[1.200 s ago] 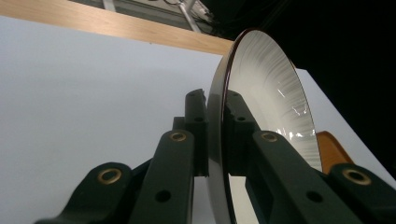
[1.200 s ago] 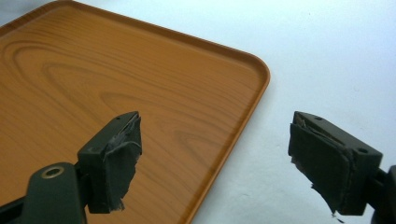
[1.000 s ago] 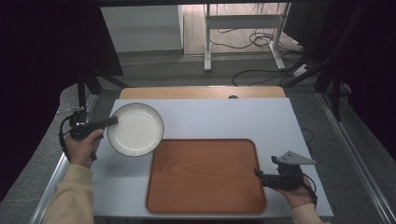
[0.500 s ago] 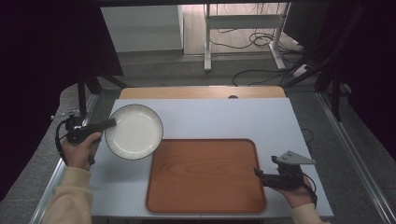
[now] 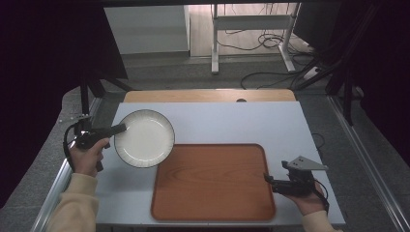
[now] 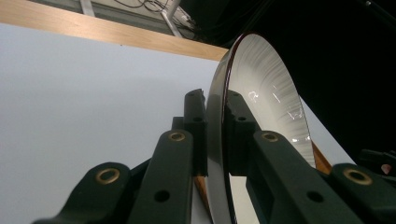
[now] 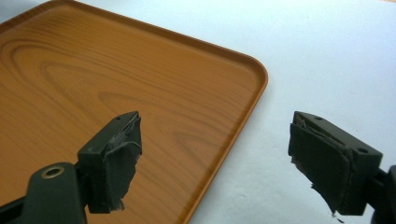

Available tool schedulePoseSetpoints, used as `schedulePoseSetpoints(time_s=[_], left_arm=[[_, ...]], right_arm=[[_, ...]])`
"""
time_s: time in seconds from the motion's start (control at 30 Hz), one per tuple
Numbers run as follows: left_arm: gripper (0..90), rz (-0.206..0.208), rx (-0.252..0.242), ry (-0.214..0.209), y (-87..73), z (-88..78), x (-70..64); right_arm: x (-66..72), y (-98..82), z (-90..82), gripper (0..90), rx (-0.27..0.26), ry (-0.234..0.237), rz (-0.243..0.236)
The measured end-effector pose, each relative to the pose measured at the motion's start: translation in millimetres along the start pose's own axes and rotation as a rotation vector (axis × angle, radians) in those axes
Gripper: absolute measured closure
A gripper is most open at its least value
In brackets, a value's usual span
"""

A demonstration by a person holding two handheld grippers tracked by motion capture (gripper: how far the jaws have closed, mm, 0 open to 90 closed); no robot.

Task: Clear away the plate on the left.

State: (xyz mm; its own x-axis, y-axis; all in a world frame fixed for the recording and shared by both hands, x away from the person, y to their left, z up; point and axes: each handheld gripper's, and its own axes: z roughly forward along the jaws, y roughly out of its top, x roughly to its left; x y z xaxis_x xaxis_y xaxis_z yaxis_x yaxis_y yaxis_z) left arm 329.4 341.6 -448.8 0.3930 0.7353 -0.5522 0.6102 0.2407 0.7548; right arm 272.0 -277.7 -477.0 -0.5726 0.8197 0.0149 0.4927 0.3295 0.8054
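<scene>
White plate (image 5: 145, 137) shifted rightward, left claw (image 5: 121, 128) gripping its rim

In the left gripper view the plate (image 6: 266, 93) is cut off at the bottom edge, and its rim hides the pads clamped on it. In the right gripper view the wooden tray (image 7: 116, 84) runs off the left edge. In the high view the right gripper (image 5: 271, 181) is too small for its jaw gap to be made out.

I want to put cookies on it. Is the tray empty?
Empty. The wooden tray shows bare wood all over in the high view; the white plate is beside it, clamped in the left gripper.
</scene>
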Motion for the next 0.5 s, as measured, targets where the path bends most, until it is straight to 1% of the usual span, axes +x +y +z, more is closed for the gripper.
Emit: schedulePoseSetpoints(time_s=[0.1,0.3,0.5], left_arm=[[82.4,-0.002,-0.002,-0.007,-0.8,1.4,-1.9],[82.4,0.001,0.007,-0.017,-2.5,4.6,-6.0],[82.4,0.003,0.016,-0.029,-4.6,9.6,-12.8]], right_arm=[[0.1,0.6,-0.3,17.8,-0.004,0.006,0.005],[1.4,1.1,-0.4,17.7,-0.004,0.004,-0.001],[0.5,1.2,-0.5,17.8,-0.004,0.003,0.001]])
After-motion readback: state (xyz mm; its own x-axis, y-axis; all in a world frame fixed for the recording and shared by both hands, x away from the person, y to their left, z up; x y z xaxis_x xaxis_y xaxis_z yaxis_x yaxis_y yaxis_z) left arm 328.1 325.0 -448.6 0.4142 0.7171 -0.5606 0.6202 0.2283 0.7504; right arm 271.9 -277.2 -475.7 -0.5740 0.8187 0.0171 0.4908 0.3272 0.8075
